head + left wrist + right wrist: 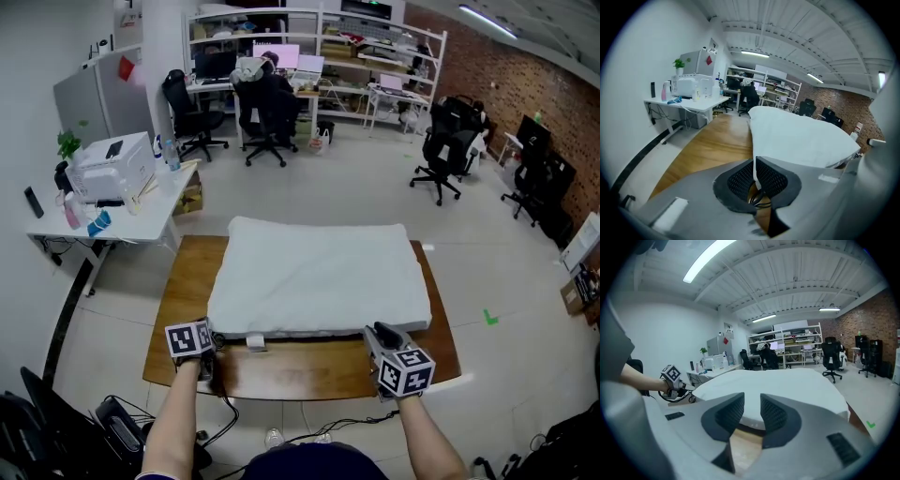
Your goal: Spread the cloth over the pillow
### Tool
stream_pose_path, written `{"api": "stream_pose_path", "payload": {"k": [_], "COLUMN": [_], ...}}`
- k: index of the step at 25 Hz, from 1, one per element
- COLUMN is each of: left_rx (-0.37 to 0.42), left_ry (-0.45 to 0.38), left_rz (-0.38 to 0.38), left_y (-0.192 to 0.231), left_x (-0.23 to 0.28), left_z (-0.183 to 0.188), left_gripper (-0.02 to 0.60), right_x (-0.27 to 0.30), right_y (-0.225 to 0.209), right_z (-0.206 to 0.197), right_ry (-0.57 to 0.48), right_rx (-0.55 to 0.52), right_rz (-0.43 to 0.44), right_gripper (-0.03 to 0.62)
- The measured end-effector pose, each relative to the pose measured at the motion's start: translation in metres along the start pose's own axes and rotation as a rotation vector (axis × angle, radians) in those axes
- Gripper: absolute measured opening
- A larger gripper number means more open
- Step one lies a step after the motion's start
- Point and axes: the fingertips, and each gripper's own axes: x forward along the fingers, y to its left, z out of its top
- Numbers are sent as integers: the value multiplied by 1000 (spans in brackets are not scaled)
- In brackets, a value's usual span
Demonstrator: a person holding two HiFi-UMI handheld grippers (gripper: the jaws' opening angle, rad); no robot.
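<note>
left gripper view: left hand-held gripper [754, 163] pinches cloth [801, 138] edge

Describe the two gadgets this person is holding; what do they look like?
The left gripper and right gripper each have a pale grey body with two black, grid-textured pads. Each carries a white cube printed with black square markers. A black cable trails from the left one. The forearms show no sleeves.
</note>
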Motion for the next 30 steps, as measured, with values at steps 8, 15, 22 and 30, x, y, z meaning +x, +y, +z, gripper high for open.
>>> {"api": "stream_pose_path", "payload": {"k": [8, 15, 22, 30], "left_rx": [-4, 121, 327, 421], "left_ry": [-104, -281, -408, -447], "left_rz": [-13, -197, -457, -695], "left_y": [-3, -93, -228, -341], "left_x": [-36, -74, -128, -174], "left_z": [22, 89, 148, 159], "left_gripper": [20, 5, 5, 5], "right_x": [6, 16, 13, -7], "right_y": [0, 10, 36, 82], "right_z": [13, 53, 122, 188], "right_ry": [-22, -86, -208, -324], "right_rx": [-12, -51, -103, -138], "right_rz": [10, 43, 93, 201], "right_gripper": [97, 95, 4, 1]}}
